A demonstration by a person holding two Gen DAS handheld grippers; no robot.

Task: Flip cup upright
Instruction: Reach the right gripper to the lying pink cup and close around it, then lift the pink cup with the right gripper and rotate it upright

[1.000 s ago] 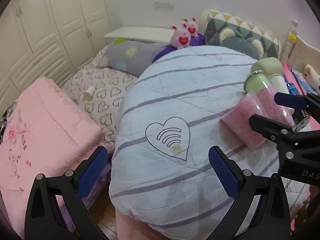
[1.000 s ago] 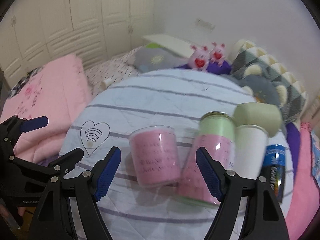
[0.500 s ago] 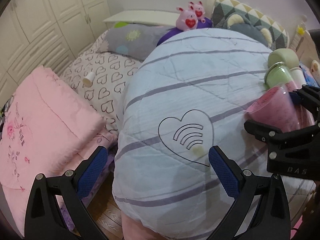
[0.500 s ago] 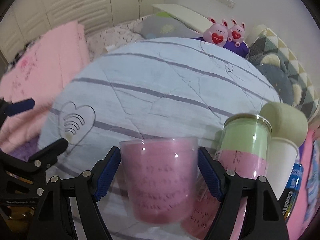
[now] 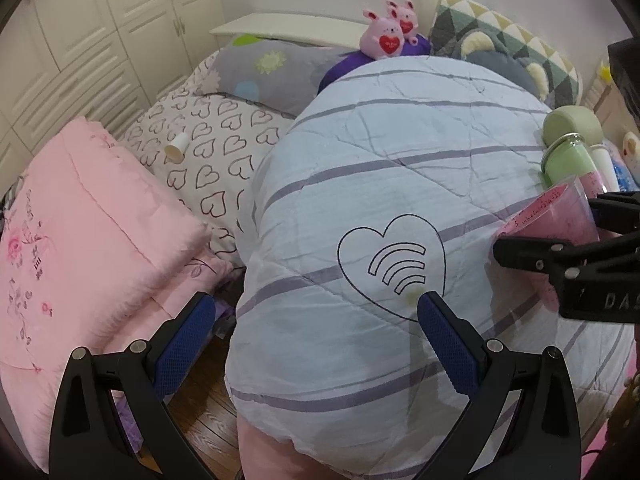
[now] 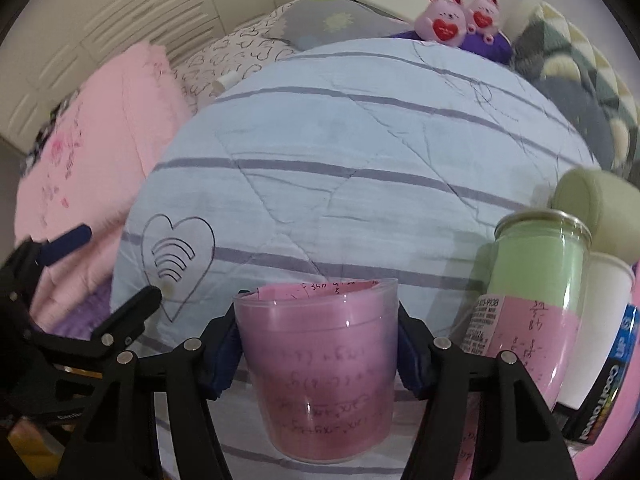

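Note:
A clear plastic cup lined with pink paper [image 6: 320, 368] sits between the fingers of my right gripper [image 6: 318, 348], which is shut on its sides. The cup's wide mouth points up and away in the right wrist view. In the left wrist view the same cup [image 5: 556, 216] shows at the right edge, tilted, held by the right gripper [image 5: 560, 236] above the striped blue quilt [image 5: 400, 184]. My left gripper [image 5: 316, 328] is open and empty over the quilt's near edge, by the heart drawing [image 5: 392, 260].
A taller green-and-pink jar [image 6: 536, 292] lies just right of the cup, with a white paper cup [image 6: 600, 320], a green cylinder [image 6: 592, 204] and a blue box [image 6: 608, 384] beside it. A pink folded blanket [image 5: 80, 240] lies left. Plush toys [image 5: 388, 36] and pillows are at the back.
My right gripper moved in around the pink cup, shut on it and lifted it off the quilt, tilting it. The left gripper stayed open and shifted slightly.

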